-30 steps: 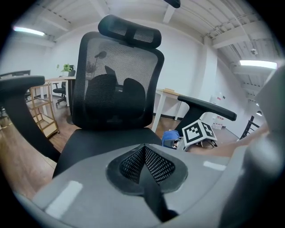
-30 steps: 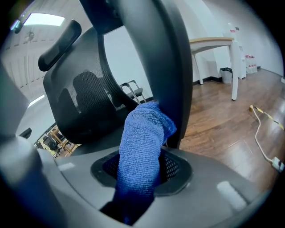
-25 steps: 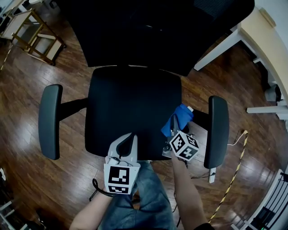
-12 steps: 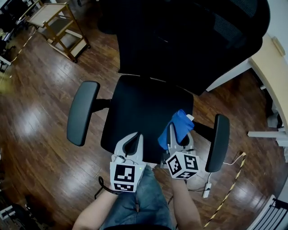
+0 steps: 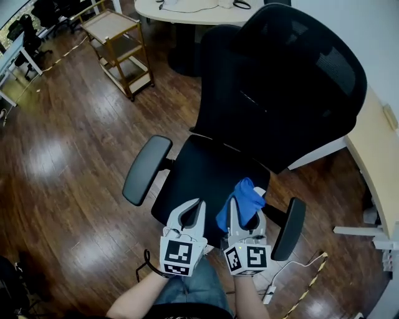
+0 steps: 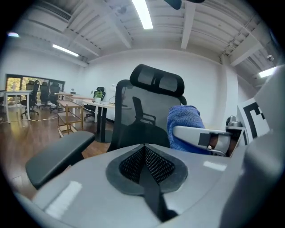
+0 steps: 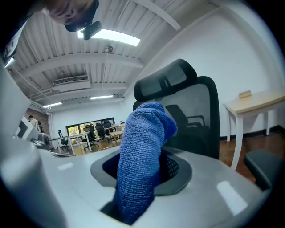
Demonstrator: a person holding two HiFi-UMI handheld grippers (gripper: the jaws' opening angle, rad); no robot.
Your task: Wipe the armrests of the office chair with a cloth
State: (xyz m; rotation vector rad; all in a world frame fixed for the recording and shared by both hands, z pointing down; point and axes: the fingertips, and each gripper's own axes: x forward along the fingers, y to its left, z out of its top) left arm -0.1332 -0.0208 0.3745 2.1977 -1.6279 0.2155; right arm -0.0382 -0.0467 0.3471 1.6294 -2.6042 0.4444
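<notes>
The black office chair's seat [image 5: 206, 177] lies just ahead of both grippers in the head view. Its left armrest [image 5: 146, 169] is to the left, its right armrest [image 5: 285, 228] beside my right gripper. My right gripper [image 5: 246, 210] is shut on a blue cloth [image 5: 240, 199], which sticks up out of its jaws over the seat's front right. The right gripper view shows the cloth [image 7: 142, 156] filling the jaws of this gripper [image 7: 142, 178]. My left gripper [image 5: 198, 204] hovers over the seat's front edge, shut and empty; in its own view this gripper [image 6: 144, 151] has its pads pressed together.
A wooden trolley [image 5: 121, 47] and a white desk [image 5: 187, 9] stand beyond the chair. A beige desk [image 5: 374, 162] runs along the right. On the wood floor at lower right lie a power strip [image 5: 269, 291] and striped tape [image 5: 312, 274].
The head view has swung upward, so the whole backrest and the room beyond show. Both grippers sit closer together at the seat's front. The cloth stays in the right gripper.
</notes>
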